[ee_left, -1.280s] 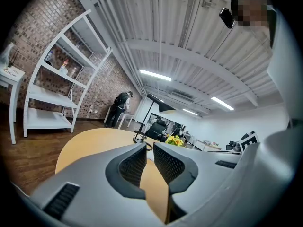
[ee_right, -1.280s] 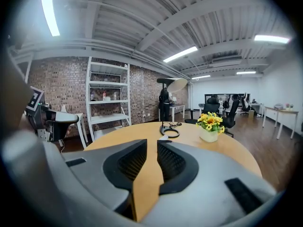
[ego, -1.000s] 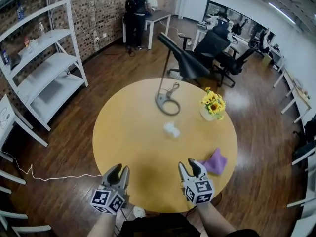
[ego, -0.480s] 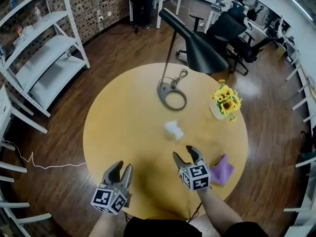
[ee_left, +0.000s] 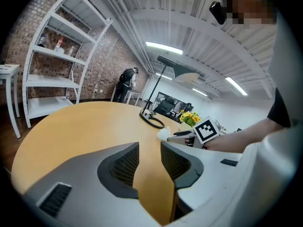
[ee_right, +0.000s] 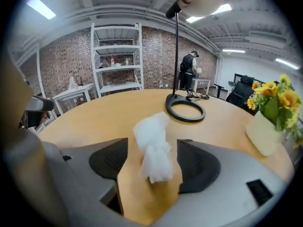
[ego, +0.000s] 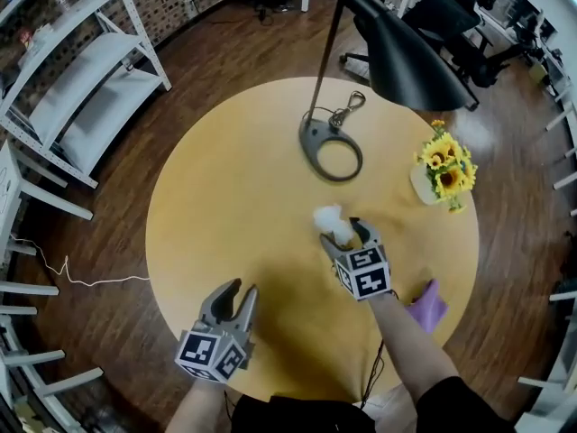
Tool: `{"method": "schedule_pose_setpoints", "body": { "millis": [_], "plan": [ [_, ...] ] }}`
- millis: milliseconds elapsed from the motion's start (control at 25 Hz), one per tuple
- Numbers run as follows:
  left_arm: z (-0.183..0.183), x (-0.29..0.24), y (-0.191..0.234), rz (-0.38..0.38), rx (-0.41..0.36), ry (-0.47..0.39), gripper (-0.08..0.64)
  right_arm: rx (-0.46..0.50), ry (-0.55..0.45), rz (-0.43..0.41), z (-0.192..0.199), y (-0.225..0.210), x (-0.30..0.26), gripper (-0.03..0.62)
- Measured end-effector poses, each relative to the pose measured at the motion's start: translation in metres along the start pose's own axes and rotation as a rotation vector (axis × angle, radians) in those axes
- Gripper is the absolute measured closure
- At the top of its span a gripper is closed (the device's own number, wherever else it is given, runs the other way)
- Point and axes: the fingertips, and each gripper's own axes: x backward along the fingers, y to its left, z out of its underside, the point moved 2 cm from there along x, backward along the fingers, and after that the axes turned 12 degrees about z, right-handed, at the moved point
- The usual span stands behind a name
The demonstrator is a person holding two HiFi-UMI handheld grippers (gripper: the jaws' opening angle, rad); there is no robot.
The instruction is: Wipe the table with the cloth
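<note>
My right gripper has just been opening its jaws; they stand wide around a white wad near the lamp base, not pinching it. The purple cloth lies farther from the lamp base, at the table edge.

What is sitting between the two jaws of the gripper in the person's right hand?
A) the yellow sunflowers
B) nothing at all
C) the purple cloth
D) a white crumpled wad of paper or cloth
D: in the right gripper view the white crumpled wad lies on the round yellow wooden table between the jaws of the right gripper, which have just been opening and do not press on it.
</note>
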Motion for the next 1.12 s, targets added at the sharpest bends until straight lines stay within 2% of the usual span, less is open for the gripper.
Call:
{"method": "schedule_pose_setpoints", "body": {
  "millis": [240,360,440,480,640,880,1120],
  "plan": [
    [0.013,0.006,0.008,-0.013,0.024,0.03,0.425,0.02,0.002,-0.005,-0.009,0.004,-0.027,0.259],
    [0.016,0.012,0.01,-0.016,0.035,0.037,0.425,0.026,0.045,-0.015,-0.002,0.012,-0.035,0.264],
    [0.015,0.017,0.01,-0.013,0.038,0.04,0.425,0.005,0.058,0.001,0.003,0.014,-0.034,0.358],
    [0.015,0.021,0.01,-0.012,0.038,0.04,0.425,0.0,0.059,0.011,0.005,0.014,-0.032,0.383],
    [0.012,0.036,0.012,-0.014,0.034,0.034,0.425,-0.008,0.067,0.006,0.011,0.023,-0.022,0.391],
    [0.004,0.063,0.0,0.008,0.014,0.021,0.425,-0.029,0.021,0.014,0.009,0.047,0.022,0.391],
    [-0.006,0.101,-0.019,0.058,-0.024,0.005,0.425,-0.053,-0.02,0.032,0.024,0.071,0.101,0.391]
  ]
}}
